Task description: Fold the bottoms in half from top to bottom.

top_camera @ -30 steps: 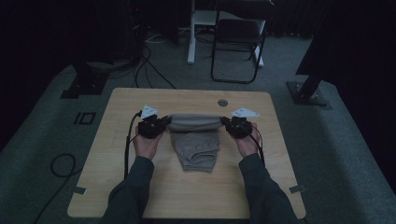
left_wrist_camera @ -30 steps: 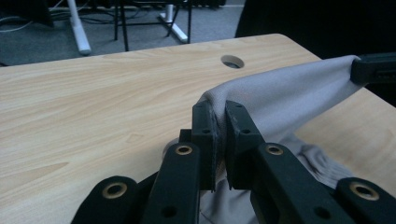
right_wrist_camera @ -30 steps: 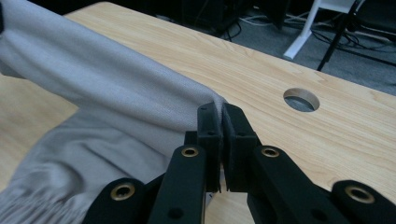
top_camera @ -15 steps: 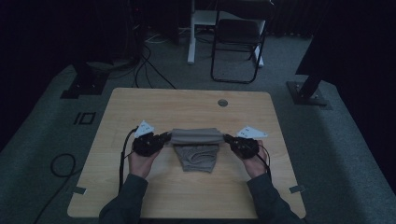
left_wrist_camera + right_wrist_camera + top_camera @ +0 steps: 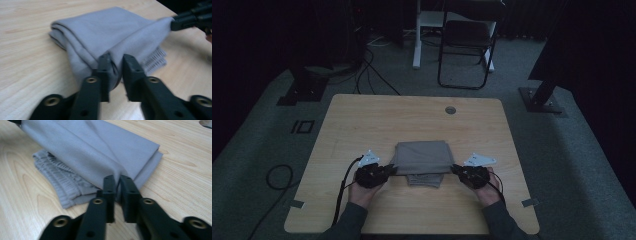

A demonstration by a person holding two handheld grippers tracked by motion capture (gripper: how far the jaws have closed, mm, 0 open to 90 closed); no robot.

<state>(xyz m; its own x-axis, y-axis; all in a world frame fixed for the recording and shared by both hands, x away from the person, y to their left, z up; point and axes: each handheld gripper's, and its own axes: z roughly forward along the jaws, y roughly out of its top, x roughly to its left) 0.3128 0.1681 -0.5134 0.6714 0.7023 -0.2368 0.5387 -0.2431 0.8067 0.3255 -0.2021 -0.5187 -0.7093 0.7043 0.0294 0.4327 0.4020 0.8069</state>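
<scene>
Left claw [image 5: 388, 170] is clamped on the left corner of the folded grey cloth [image 5: 422, 156]. Bare counter [image 5: 362, 125] is seen left, right and beyond. Cloth lies near the counter's front middle. Right claw [image 5: 455, 170] is clamped on the right corner. Since half a second ago, the held fold has been drawn nearer the front edge.

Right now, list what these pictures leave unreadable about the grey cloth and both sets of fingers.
- Cloth: high view is dim and far, so the layer count and garment type stay unclear.
- Ribbed band: the top fold covers most of it in the right gripper view.
- Left gripper: its fingers hide the pinched corner.
- Right gripper: the same, and blur softens the cloth.
- Table hole: too small to identify.
</scene>
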